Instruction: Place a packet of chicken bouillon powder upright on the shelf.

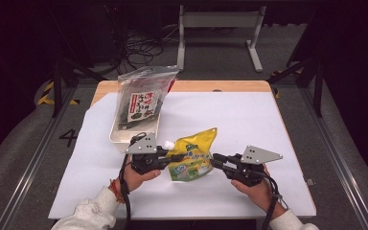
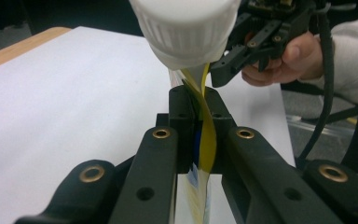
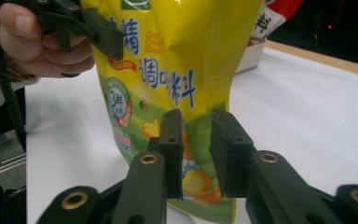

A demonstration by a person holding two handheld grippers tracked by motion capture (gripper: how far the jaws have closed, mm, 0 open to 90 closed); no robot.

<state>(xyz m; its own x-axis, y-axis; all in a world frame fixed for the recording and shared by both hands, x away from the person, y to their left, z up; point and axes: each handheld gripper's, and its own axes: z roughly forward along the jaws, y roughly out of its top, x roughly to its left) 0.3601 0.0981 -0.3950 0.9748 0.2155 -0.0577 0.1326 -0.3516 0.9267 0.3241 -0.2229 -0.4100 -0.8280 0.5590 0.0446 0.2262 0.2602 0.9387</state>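
Note:
A yellow spouted pouch (image 1: 195, 152) with a white cap (image 1: 168, 143) stands near the middle of the white sheet. My left gripper (image 1: 172, 158) is shut on the pouch's left edge just below the cap. In the left gripper view the jaws pinch the thin yellow edge (image 2: 208, 140) under the cap (image 2: 186, 28). At the pouch's right side, my right gripper (image 1: 215, 160) is open. In the right gripper view its jaws (image 3: 196, 123) stand apart in front of the pouch's printed face (image 3: 191, 56); whether they touch it is unclear.
A white tray (image 1: 117, 136) at the back left holds a clear bag of dark seaweed (image 1: 141, 98), leaning upright. The white sheet (image 1: 239, 120) covers a wooden table. Cables and a metal frame lie on the floor beyond the table.

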